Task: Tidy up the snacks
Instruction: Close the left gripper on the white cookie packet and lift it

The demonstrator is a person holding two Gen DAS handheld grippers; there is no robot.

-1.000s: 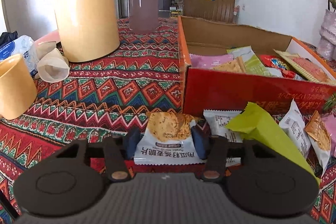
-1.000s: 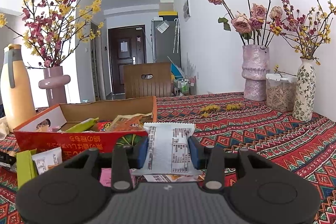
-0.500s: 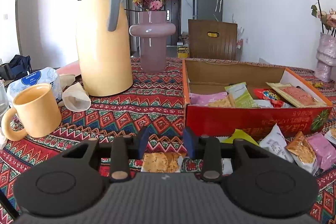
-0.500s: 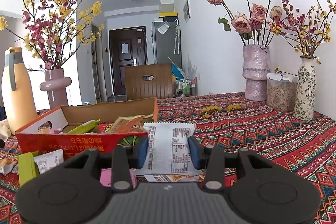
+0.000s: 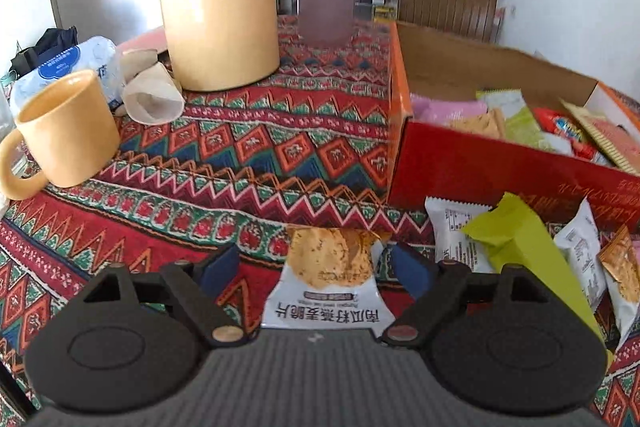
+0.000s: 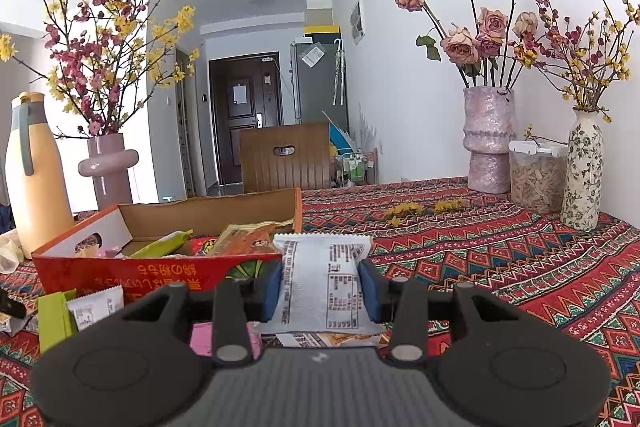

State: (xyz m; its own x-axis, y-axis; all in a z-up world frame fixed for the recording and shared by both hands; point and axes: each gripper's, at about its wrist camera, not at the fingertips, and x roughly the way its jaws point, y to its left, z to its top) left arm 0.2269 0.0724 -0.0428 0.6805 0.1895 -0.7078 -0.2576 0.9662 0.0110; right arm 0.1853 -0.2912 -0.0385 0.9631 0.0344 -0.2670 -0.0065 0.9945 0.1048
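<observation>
Left claw (image 5: 314, 265) opening, cracker packet (image 5: 330, 281) loose between its pads on worktop | right claw (image 6: 320, 291) pinching white packet (image 6: 324, 287) near box (image 6: 160, 271) | packets light, crinkly, slippery, crushable: grip sealed edges gently

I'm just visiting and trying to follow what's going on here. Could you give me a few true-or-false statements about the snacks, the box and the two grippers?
1. The right gripper is clamped on a white snack packet. True.
2. The left gripper is squeezing the cracker packet. False: its jaws are opening, with the packet lying between them on the tablecloth, untouched by the pads.
3. The red cardboard box is empty. False: several snack packets lie inside it.
4. A yellow mug stands on the tablecloth, left of the box. True.
5. The green packet lies inside the box. False: it lies outside, in front of the box.
</observation>
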